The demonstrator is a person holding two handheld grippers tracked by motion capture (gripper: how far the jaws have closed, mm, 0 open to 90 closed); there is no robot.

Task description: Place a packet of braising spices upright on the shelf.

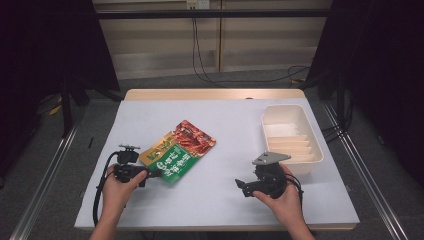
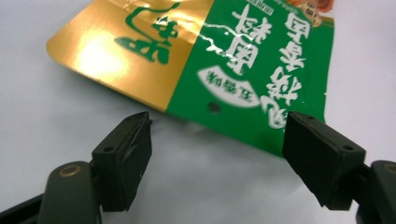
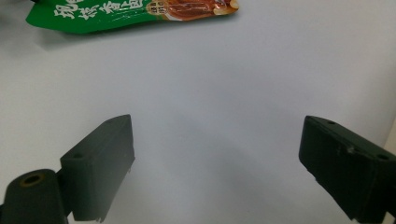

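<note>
So you're right at the start of the pick here: the pouch is lying flat on the white worktop, well left of the tray, and nothing's been lifted yet. Your left hand-held gripper is nosed up to the pouch's near green edge, jaws spread fairly wide; in the left gripper view that edge sits just past the pads and none of them is pressing on it, so no grip yet. Your right hand-held gripper is parked between the pouch and the tray, nearer the tray's front corner, jaws wide with just bare worktop between them in the right gripper view. The tray looks empty apart from its ribbed floor, as far as I can tell. My read is that the whole job is still ahead of you: get the left jaws around that pouch edge, close, lift, then probably carry it over to the tray. Thin foil edge lying flat could slip out, so I'd go in low.
</note>
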